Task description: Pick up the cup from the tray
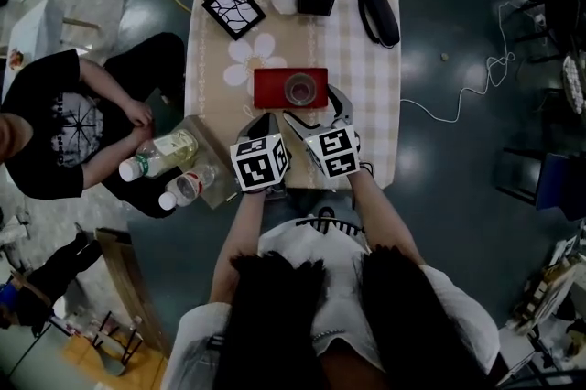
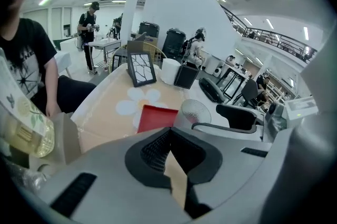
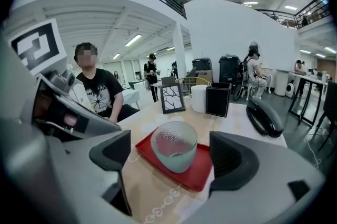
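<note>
The right gripper is held with its jaws spread wide and nothing is gripped. The cup is framed between them, just ahead of the tips, upright and apparently untouched on the red tray. To the left, the left gripper is held with jaws pressed together and empty. Farther off on the table, a picture frame and a black box are seen. The approach is judged lined up, while closing on the cup and lifting are left.
</note>
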